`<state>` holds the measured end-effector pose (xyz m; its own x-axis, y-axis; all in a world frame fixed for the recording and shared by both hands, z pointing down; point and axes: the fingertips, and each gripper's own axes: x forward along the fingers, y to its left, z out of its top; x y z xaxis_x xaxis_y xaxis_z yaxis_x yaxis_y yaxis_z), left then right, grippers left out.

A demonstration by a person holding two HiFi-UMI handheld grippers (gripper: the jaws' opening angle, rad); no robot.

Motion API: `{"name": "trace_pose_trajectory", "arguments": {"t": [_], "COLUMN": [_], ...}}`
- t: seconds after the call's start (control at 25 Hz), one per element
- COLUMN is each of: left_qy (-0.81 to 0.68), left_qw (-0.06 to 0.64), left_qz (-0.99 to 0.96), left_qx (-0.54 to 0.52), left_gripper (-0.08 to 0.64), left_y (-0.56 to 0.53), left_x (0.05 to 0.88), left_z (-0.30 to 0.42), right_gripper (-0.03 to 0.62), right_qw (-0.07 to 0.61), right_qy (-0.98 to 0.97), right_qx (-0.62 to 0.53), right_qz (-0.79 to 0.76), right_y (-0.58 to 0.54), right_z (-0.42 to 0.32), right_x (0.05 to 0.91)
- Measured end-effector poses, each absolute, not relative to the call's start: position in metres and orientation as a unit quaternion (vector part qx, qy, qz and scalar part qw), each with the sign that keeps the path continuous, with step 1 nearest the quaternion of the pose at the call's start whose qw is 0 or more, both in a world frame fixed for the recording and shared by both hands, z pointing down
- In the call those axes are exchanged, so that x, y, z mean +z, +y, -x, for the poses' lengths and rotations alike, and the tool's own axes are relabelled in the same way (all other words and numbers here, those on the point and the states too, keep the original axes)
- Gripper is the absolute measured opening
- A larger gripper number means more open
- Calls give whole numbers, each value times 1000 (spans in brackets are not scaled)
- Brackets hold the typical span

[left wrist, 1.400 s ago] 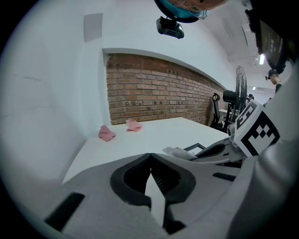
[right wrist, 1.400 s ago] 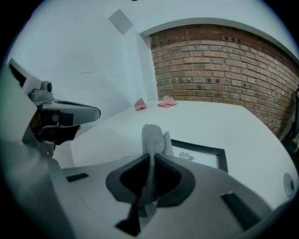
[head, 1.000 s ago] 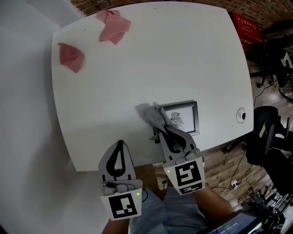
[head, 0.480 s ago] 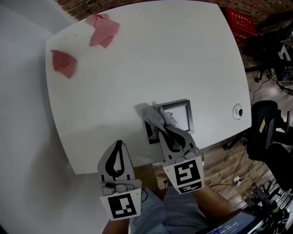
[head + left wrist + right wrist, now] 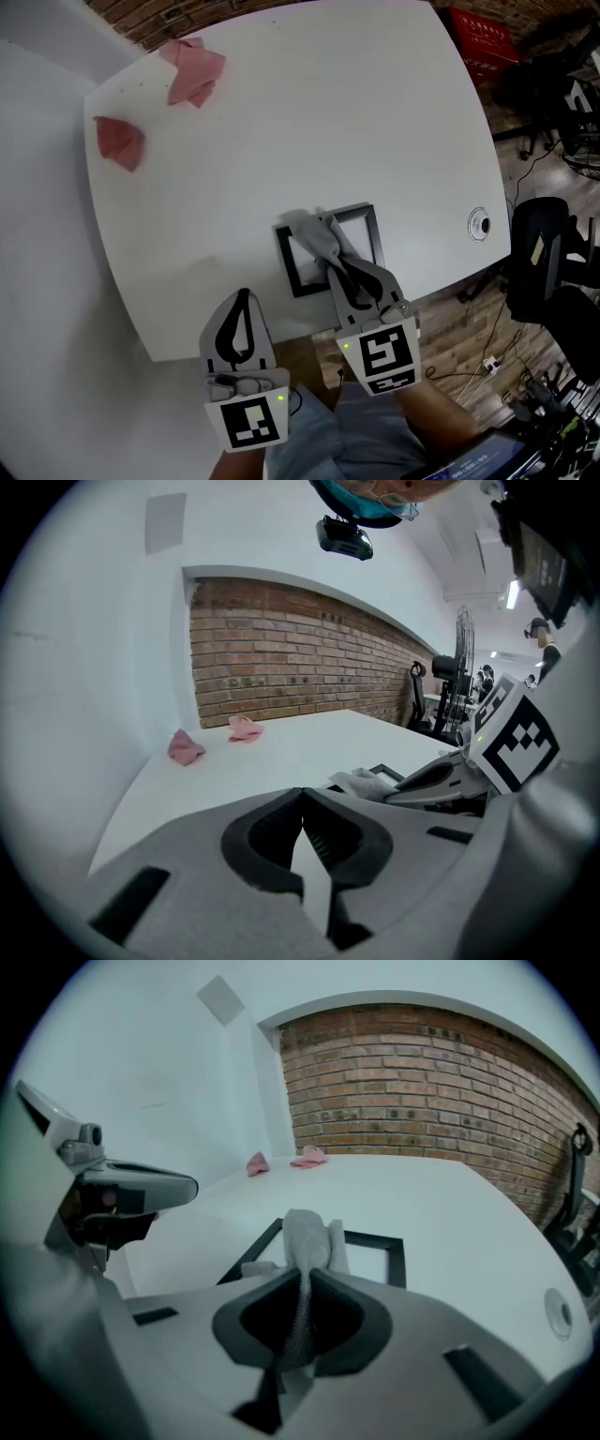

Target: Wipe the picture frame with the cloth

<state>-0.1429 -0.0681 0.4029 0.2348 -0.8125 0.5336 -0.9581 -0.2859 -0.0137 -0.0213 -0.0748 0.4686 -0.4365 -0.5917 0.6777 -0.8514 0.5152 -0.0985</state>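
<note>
A black picture frame (image 5: pixel 366 230) (image 5: pixel 394 1251) lies flat on the white table (image 5: pixel 309 122) near its front edge. My right gripper (image 5: pixel 337 265) (image 5: pixel 305 1274) is shut on a grey cloth (image 5: pixel 314 236) (image 5: pixel 305 1237), which drapes over the frame's middle and left part and hides the picture there. My left gripper (image 5: pixel 244 300) (image 5: pixel 300 803) hangs shut and holds nothing, just off the table's front edge, to the left of the frame. In the left gripper view the cloth (image 5: pixel 366 782) and the frame's corner (image 5: pixel 386 773) show at the right.
Two pink cloths (image 5: pixel 194 70) (image 5: pixel 117 141) lie at the table's far left corner. A round cable port (image 5: pixel 480 224) sits near the right edge. Black office chairs (image 5: pixel 548 272) stand on the wooden floor to the right. A brick wall (image 5: pixel 422 1091) runs behind the table.
My right gripper has dragged the grey cloth across the frame, which now shows more of its left side. The head view has shifted, so the table sits further left. The left gripper has stayed put.
</note>
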Motion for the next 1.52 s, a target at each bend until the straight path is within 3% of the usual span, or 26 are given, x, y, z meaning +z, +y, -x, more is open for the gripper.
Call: {"name": "trace_pose_trajectory", "arguments": {"t": [1.04,1.52], "left_qy": [-573,-617], "left_qw": [125,91], "left_qz": [-784,-763], "left_qx": [204,171], "left_gripper": [9,9], "left_y": [-66,-60], "left_x": [365,317], "left_z": [110,144], "right_gripper": [34,35], "right_qw": [286,256], "right_qy": [-789,-819], "right_qx": [201,149], "right_qz": [-505,-491], "right_y": [-80,-100], "right_z": [-51,-20], "right_x": [435,378]}}
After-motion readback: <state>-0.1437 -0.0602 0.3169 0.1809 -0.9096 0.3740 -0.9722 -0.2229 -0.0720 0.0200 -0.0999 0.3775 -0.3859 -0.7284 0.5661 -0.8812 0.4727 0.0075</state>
